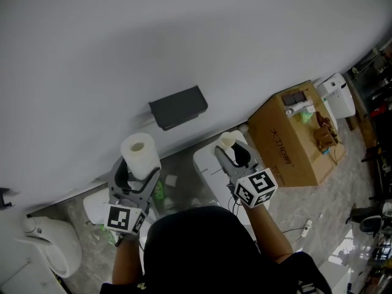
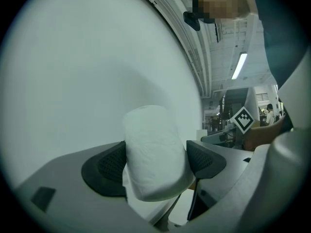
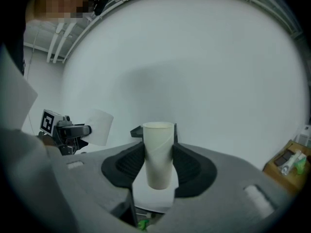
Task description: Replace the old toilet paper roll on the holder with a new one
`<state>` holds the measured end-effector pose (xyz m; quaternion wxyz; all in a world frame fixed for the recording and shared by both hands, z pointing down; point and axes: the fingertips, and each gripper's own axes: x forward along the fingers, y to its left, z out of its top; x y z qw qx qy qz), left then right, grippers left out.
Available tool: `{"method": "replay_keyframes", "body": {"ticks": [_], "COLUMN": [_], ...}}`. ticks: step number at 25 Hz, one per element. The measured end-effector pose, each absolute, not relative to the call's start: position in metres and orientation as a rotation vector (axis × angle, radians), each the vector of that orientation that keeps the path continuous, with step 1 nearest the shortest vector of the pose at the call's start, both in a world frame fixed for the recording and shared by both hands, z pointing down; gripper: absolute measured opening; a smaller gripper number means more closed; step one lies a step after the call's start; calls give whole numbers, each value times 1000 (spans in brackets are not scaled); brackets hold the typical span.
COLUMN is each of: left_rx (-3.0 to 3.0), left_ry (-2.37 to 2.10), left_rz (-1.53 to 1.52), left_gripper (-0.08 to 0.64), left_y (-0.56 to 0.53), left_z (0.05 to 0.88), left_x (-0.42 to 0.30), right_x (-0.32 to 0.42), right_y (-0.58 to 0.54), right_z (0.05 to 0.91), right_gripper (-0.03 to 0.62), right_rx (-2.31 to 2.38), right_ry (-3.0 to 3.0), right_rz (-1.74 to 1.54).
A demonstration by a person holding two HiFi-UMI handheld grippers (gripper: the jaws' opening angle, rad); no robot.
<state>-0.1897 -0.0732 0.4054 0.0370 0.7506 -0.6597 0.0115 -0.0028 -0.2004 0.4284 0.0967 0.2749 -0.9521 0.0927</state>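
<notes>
Below the dark holder on the white wall, both tongs are loaded. Left tongs are clamped on the new toilet paper roll, with the pads pressing its soft sides; the roll is full, white and upright. Right tongs grip a bare cardboard tube, also upright, with the jaws partway apart and snug against it. It looks like the spent old roll.

No roll shows on the holder in the head view; its underside is hidden. Both items sit near the holder but apart from it, the roll low to its left and the tube low to its right.

Judgement: removal is done, roughly halfway through. Left to do: mount the new roll and ditch the tube.
</notes>
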Motion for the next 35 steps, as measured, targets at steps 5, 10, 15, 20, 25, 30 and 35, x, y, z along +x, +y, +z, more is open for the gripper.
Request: {"method": "replay_keyframes", "body": {"ticks": [5, 10, 15, 20, 25, 30, 35], "left_rx": [2366, 2438, 2516, 2620, 2673, 2686, 2724], "left_ry": [-1955, -1890, -1845, -1824, -1824, -1812, -1814], "left_rz": [24, 36, 45, 27, 2, -2, 74], "left_gripper": [399, 400, 399, 399, 400, 399, 399], "left_y": [-89, -108, -129, -151, -183, -208, -231], "left_z": [410, 411, 405, 378, 364, 367, 375], "left_x": [-177, -163, -155, -153, -155, -157, -151], "right_x": [8, 22, 39, 49, 58, 71, 88], "right_y": [-188, -183, -178, -175, -176, -177, -181], "right_z": [439, 445, 452, 454, 456, 455, 452], "right_gripper": [176, 176, 176, 177, 176, 178, 178], "right_rx": [831, 890, 960, 1028, 1092, 1169, 1244], "right_ry": [-2799, -2773, -2744, -2723, -2702, -2675, -2646], "right_rz": [302, 331, 356, 369, 383, 387, 395]}}
